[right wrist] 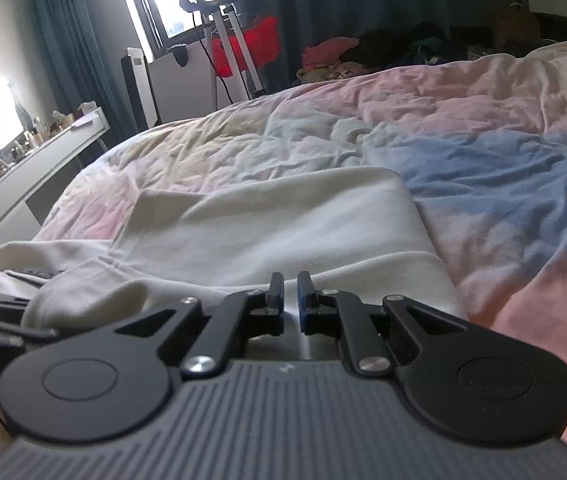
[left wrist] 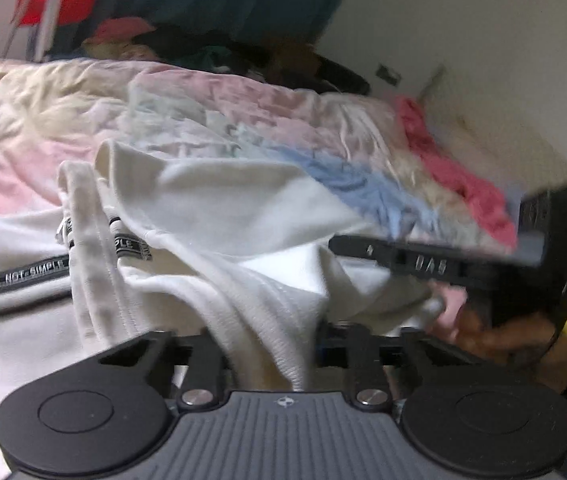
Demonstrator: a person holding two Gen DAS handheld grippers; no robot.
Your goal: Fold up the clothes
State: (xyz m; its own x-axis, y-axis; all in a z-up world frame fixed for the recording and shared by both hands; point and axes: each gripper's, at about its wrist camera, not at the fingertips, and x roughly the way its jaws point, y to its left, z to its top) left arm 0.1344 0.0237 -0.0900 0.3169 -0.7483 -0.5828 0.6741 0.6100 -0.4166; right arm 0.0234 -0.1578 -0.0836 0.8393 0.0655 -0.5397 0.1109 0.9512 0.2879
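Observation:
A white garment (left wrist: pixel 219 216) with a black-and-white lettered band (left wrist: pixel 15 278) lies on the bed. My left gripper (left wrist: pixel 271 344) is shut on a bunched fold of it, and the cloth hides the fingertips. In the left wrist view my right gripper (left wrist: pixel 463 268) shows at the right, by the garment's edge. In the right wrist view the garment (right wrist: pixel 283 224) lies flat ahead. My right gripper (right wrist: pixel 290 292) has its jaws nearly together with a narrow gap over the garment's near edge; whether cloth is pinched is not visible.
The bed has a rumpled pink, blue and cream duvet (right wrist: pixel 463 128). A pink cloth (left wrist: pixel 455 168) lies at its right side. A pile of clothes (right wrist: pixel 363 56) sits at the far end. A white dresser (right wrist: pixel 43 152) and a red chair (right wrist: pixel 251 44) stand to the left.

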